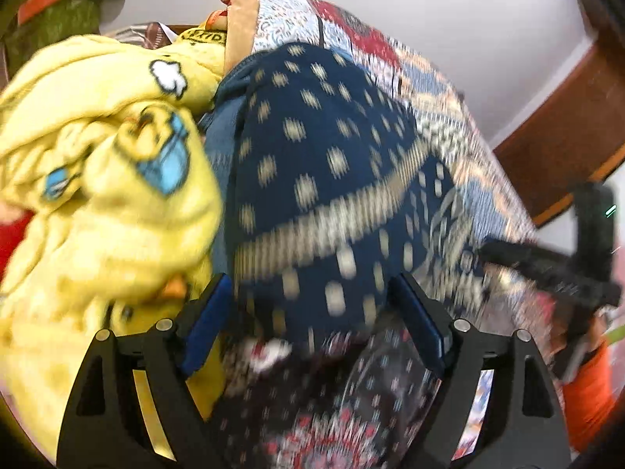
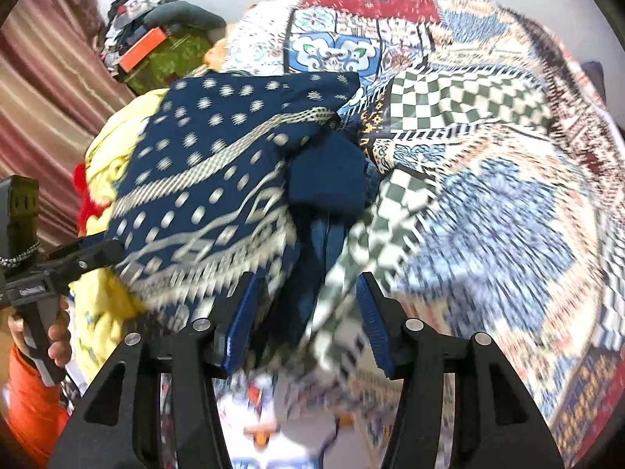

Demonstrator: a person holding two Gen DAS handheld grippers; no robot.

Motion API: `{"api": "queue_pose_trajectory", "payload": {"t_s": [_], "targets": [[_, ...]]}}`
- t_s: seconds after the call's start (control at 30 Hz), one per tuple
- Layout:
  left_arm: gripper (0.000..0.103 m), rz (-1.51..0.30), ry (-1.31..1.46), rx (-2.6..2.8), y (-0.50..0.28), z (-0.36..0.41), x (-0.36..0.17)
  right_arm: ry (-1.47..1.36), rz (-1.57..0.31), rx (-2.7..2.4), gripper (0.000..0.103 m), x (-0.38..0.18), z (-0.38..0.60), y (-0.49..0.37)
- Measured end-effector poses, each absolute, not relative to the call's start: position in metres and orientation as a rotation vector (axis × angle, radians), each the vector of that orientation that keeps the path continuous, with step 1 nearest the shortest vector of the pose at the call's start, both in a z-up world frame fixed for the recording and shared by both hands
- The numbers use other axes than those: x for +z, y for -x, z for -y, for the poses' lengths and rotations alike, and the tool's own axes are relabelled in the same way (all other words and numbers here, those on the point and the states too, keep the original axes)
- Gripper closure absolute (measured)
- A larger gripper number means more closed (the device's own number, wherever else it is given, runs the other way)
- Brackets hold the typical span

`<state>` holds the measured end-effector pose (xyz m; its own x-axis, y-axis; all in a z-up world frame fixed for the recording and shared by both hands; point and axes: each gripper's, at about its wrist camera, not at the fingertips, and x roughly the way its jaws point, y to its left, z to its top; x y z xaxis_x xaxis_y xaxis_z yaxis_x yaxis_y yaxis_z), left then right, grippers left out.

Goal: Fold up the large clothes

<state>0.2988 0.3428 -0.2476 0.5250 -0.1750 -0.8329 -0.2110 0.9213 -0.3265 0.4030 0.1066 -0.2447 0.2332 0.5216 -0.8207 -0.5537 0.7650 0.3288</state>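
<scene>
A: Biggest item first. A patchwork-printed bedspread with red, blue and checkered panels [image 2: 488,164] is seen spread ahead of and to the right of the right gripper [image 2: 308,320].

B: Confirmed. Task garment?

A: A large navy blue cloth with cream dots and a woven cream border [image 1: 324,179] is bunched on the bedspread, directly ahead of the left gripper [image 1: 308,320]. In the right wrist view the same cloth [image 2: 218,179] is seen ahead and to the left, with a plain navy fold beside it.

B: Other fabrics?

A: A yellow fleece blanket with cartoon prints [image 1: 97,179] is heaped left of the left gripper, touching the navy cloth. A dark floral-print fabric [image 1: 332,410] lies just under the left fingers.

B: Gripper states?

A: The left gripper's jaws are held wide; navy cloth is seen between the blue pads [image 1: 211,324], but pad contact cannot be told through the blur. The right gripper's jaws are held partly apart, with cloth edges between them, not pinched.

B: Anything smaller?

A: The left gripper's handle is seen at far left in the right wrist view, held by a hand [image 2: 58,336] with an orange sleeve [image 2: 31,402].
</scene>
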Motion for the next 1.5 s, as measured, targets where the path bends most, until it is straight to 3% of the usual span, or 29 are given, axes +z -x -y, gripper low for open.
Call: {"api": "queue_pose_trajectory", "payload": {"t_s": [0.2,0.6,0.77,1.0,1.07,1.1,1.13,1.23,1.37,1.5], "targets": [[0.019,-0.932,0.279,0.11,-0.255,-0.317,-0.199,-0.008,-0.978,0.756,0.055,-0.193,-0.081,-0.361],[0.019,-0.434,0.061,0.159,-0.137,-0.236,-0.02,-0.085,-0.472,0.826,0.055,-0.046,-0.049,-0.239],[0.019,-0.257,0.05,0.164,-0.086,-0.21,0.019,-0.13,-0.284,0.818,0.055,-0.013,-0.03,-0.188],[0.019,-0.103,-0.011,0.243,-0.044,-0.18,0.034,-0.126,-0.113,0.776,0.054,0.0,-0.028,-0.135],[0.019,-0.088,-0.012,0.251,-0.037,-0.175,0.033,-0.116,-0.08,0.752,0.05,-0.004,-0.033,-0.129],[0.018,-0.085,-0.013,0.254,-0.035,-0.174,0.032,-0.118,-0.074,0.742,0.041,-0.004,-0.034,-0.127],[0.014,-0.083,-0.017,0.262,-0.033,-0.172,0.031,-0.121,-0.07,0.734,0.032,-0.005,-0.035,-0.126],[0.0,-0.068,-0.016,0.288,-0.029,-0.169,0.028,-0.129,-0.053,0.704,0.019,-0.006,-0.035,-0.124],[0.0,-0.089,0.011,0.285,-0.029,-0.173,0.027,-0.121,-0.069,0.659,0.001,-0.005,-0.036,-0.128],[0.0,-0.097,0.036,0.284,-0.03,-0.177,0.024,-0.121,-0.068,0.638,0.0,-0.004,-0.034,-0.126]]}}
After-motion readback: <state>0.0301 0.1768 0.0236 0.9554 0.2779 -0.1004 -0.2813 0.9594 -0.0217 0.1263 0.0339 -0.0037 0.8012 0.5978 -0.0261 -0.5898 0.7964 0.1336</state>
